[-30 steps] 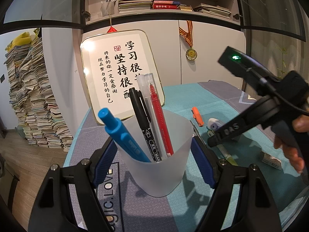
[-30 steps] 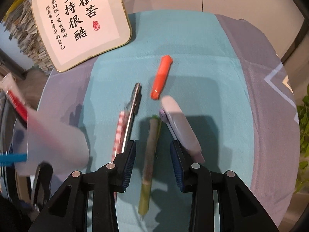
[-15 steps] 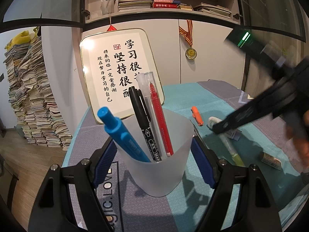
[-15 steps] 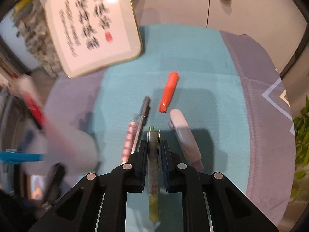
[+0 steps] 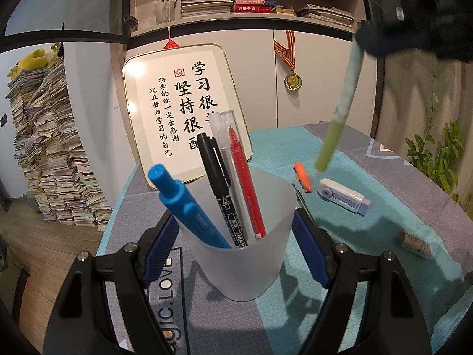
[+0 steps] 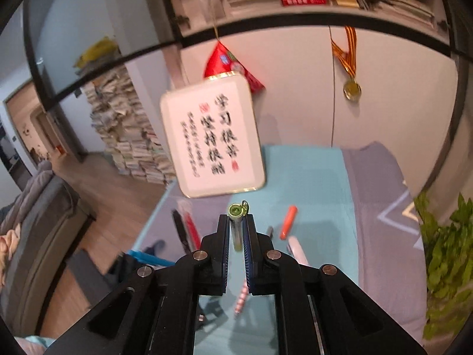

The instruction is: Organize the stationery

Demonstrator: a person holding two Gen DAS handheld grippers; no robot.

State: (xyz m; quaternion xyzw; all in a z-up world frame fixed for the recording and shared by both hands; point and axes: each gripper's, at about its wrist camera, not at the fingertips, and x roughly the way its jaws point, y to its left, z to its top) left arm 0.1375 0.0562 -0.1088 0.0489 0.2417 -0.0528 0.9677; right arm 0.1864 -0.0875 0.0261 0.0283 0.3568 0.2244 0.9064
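Tabletop (image 5: 384, 195) under a teal and grey patterned cloth carries the work; a white gold-rimmed calligraphy board (image 5: 183, 109) leans against the cabinet at its far edge. Left gripper (image 5: 236, 236) stands near the front left corner, its blue-padded jaws closed on a frosted translucent plastic cup (image 5: 245, 260). Cup already holds a blue clicker pen (image 5: 183, 207), a black marker (image 5: 218, 183), a clear-capped pen and a red pen (image 5: 242, 177). Right gripper (image 6: 236, 233) is raised above the middle of the cloth, jaws narrowed tight on a pale green pen (image 5: 343, 109) hanging tip downward. Outstanding on the cloth: an orange cap-like piece (image 5: 303, 177), a white and lilac correction-tape dispenser (image 5: 344, 196), a small boxed eraser (image 5: 415, 241) toward the right edge, and a red-checked pen (image 6: 241, 298) under the right gripper. Judgement: roughly half sorted, one pen in transit.
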